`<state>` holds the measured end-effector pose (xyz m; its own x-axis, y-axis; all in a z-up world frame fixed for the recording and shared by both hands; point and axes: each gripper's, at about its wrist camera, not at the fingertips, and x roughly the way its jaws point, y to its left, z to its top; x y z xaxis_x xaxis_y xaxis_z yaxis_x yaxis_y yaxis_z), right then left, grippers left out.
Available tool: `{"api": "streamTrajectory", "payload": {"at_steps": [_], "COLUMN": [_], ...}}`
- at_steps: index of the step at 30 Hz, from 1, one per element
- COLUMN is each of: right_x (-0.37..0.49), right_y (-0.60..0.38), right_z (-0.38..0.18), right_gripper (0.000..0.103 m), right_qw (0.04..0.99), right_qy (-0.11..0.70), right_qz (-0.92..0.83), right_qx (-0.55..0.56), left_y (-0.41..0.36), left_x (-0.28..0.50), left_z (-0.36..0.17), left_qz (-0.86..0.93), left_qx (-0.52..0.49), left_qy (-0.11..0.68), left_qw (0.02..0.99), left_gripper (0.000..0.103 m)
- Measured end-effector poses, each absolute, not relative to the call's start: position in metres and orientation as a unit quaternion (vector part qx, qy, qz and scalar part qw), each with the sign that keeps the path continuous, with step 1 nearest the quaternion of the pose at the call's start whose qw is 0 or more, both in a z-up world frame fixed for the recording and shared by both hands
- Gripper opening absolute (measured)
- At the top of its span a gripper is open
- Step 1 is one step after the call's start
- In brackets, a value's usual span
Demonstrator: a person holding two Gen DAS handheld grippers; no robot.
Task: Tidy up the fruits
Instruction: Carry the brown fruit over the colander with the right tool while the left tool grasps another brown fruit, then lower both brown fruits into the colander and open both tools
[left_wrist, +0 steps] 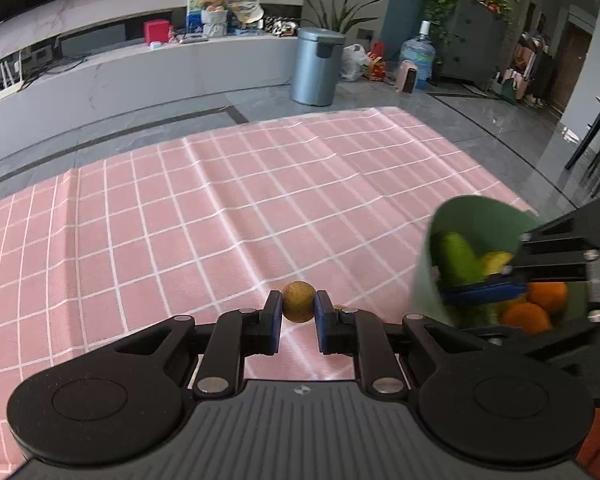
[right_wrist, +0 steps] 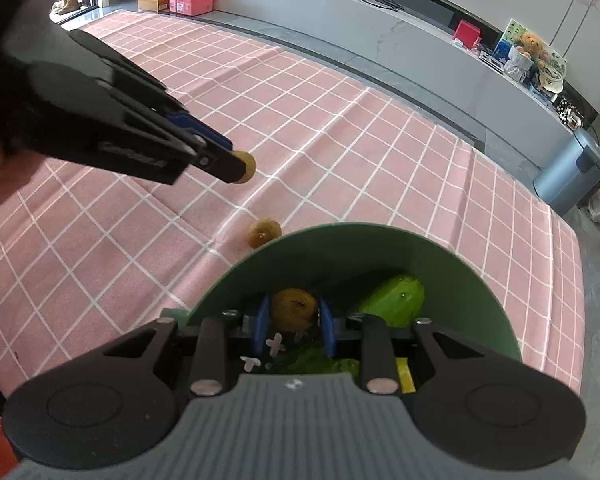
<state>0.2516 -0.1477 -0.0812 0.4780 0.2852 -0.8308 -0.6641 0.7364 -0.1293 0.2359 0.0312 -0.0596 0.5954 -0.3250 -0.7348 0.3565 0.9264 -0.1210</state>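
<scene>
Pointing steeply down over the pink checked cloth (left_wrist: 220,208), the left gripper (left_wrist: 298,308) pinches a small round brown fruit (left_wrist: 298,302) between its blue fingers. At its right a green bowl (left_wrist: 428,280) holds oranges (left_wrist: 548,296).

From the right wrist, the right gripper (right_wrist: 294,312) clamps another rough brown fruit (right_wrist: 294,308) inside the bowl, beside a green fruit (right_wrist: 396,300). A third brown fruit (right_wrist: 264,232) lies on the cloth.

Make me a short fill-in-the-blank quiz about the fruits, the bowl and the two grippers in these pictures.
1. The left gripper is shut on a small brown ____.
2. The right gripper holds its fruit over the ____ bowl.
3. One loose brown fruit lies on the pink checked ____.

Missing words: fruit; green; cloth
</scene>
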Motion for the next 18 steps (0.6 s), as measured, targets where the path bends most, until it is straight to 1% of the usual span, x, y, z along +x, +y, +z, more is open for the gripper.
{"api": "streamTrajectory", "payload": {"at_steps": [4, 5, 6, 12, 18], "right_x": [0.246, 0.243, 0.240, 0.225, 0.213], "right_y": [-0.152, -0.153, -0.154, -0.169, -0.187], "right_z": [-0.075, -0.072, -0.069, -0.058, -0.052], "right_gripper": [0.027, 0.033, 0.034, 0.034, 0.035], "right_qw": [0.835, 0.838, 0.840, 0.848, 0.856], "right_qy": [0.420, 0.416, 0.413, 0.409, 0.410], "right_qz": [0.283, 0.281, 0.280, 0.258, 0.237], "right_qx": [-0.215, -0.214, -0.214, -0.216, -0.207], "left_y": [0.020, 0.017, 0.013, -0.013, -0.041], "left_x": [0.226, 0.223, 0.221, 0.211, 0.204], "left_z": [-0.042, -0.038, -0.035, -0.023, -0.032], "left_qz": [-0.213, -0.218, -0.225, -0.262, -0.279], "left_qx": [0.020, 0.021, 0.022, 0.034, 0.072], "left_qy": [0.401, 0.401, 0.401, 0.412, 0.430], "left_qw": [0.891, 0.890, 0.888, 0.872, 0.856], "left_gripper": [0.018, 0.018, 0.018, 0.018, 0.018]}}
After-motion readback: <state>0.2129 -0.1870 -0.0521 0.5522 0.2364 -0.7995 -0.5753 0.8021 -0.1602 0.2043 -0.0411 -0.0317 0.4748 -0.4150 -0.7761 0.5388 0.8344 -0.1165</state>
